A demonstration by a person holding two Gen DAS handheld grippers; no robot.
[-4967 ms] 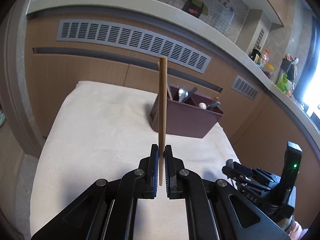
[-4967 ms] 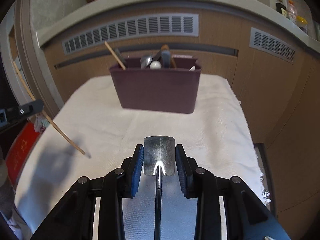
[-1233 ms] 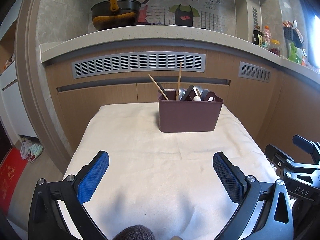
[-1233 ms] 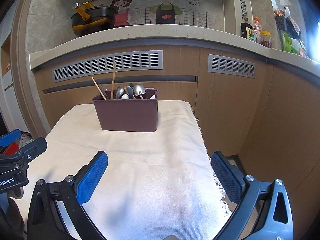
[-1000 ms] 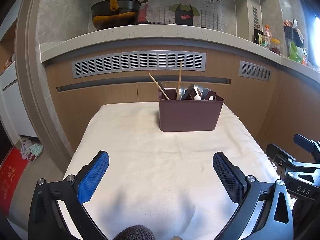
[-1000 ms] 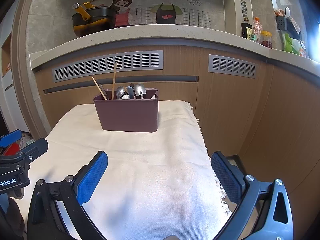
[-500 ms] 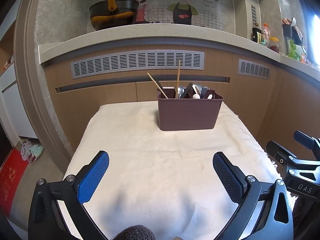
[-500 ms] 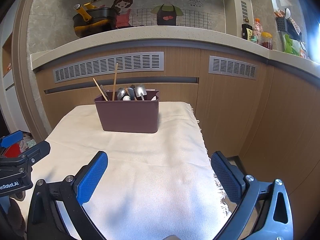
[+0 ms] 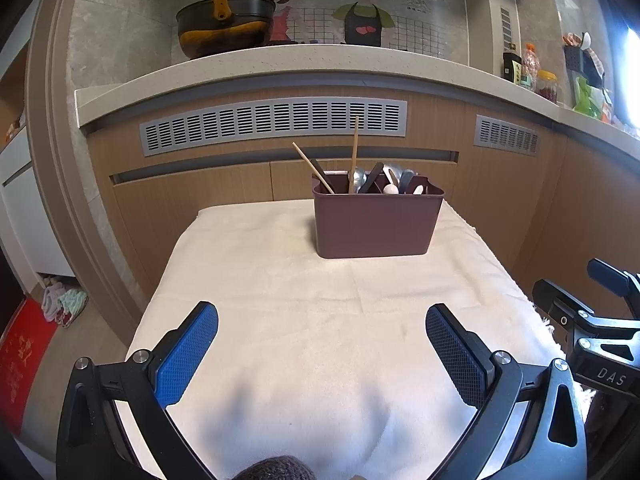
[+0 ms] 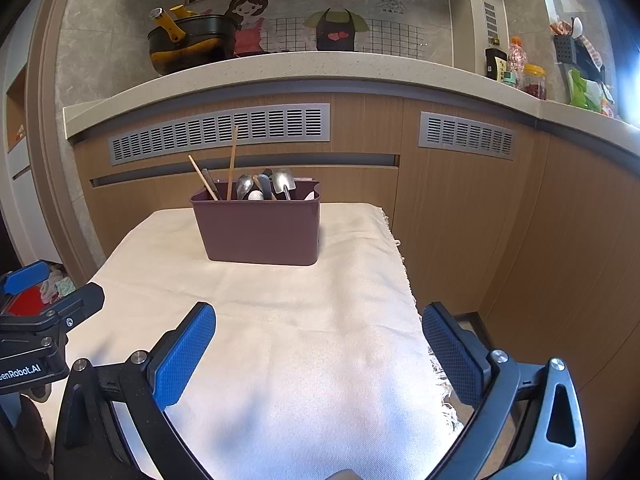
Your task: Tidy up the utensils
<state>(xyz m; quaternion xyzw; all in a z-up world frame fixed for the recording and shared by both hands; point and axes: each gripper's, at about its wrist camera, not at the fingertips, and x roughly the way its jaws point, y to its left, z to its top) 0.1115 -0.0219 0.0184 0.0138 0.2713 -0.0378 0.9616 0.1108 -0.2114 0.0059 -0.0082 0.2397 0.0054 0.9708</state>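
2 hand-held grippers (image 9: 322, 354) (image 10: 319, 350) now empty; chopstick (image 9: 353, 155), spoon (image 10: 283, 182) binned.

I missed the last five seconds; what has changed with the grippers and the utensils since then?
The left gripper let go of its chopstick and the right gripper its metal scoop. Both utensils now stand in the brown caddy; both grippers are open, drawn back. Caddy and cloth stayed put.

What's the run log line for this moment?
left gripper: open, empty | right gripper: open, empty | utensils: in caddy | cloth: bare
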